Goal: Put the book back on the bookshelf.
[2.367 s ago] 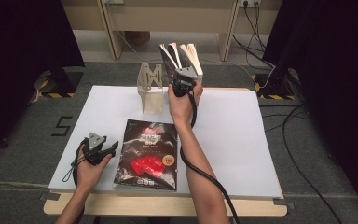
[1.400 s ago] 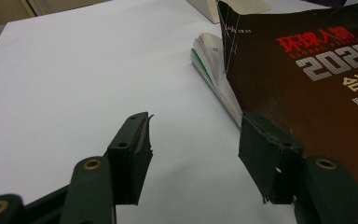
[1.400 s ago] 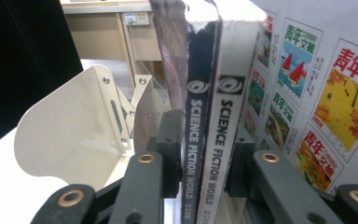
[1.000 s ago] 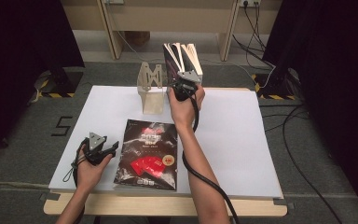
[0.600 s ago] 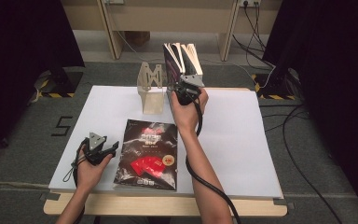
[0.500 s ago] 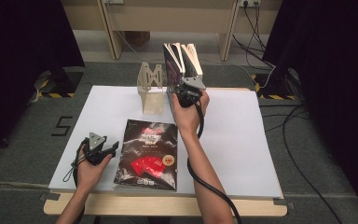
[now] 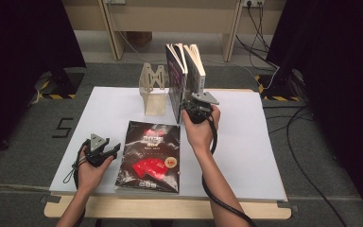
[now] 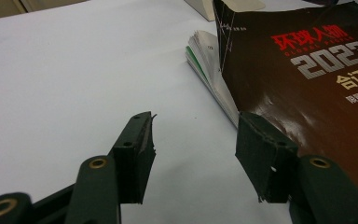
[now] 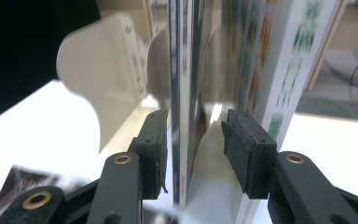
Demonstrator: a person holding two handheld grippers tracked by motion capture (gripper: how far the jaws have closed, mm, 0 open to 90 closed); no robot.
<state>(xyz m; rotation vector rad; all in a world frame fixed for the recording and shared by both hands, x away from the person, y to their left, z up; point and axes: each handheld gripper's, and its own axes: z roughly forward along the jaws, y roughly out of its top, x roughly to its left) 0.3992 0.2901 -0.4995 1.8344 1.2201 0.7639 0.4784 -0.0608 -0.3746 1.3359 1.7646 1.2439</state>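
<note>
The left gripper (image 7: pixel 105 152) rested on the white table (image 7: pixel 264 156) with its jaws apart and nothing between them, just beside the dark magazine (image 7: pixel 150 155) that lay flat and had not yet been shelved. Beyond it stood the beige bookend (image 7: pixel 153 94). Two upright books (image 7: pixel 185 78) stood beside it, the job apparently partly done. The right gripper (image 9: pixel 193 140) straddled the left book's lower edge, jaws parted around it, not clamped.

Three books (image 7: pixel 185 80), one bookend (image 7: pixel 153 92), two claws (image 7: pixel 194 106)
</note>
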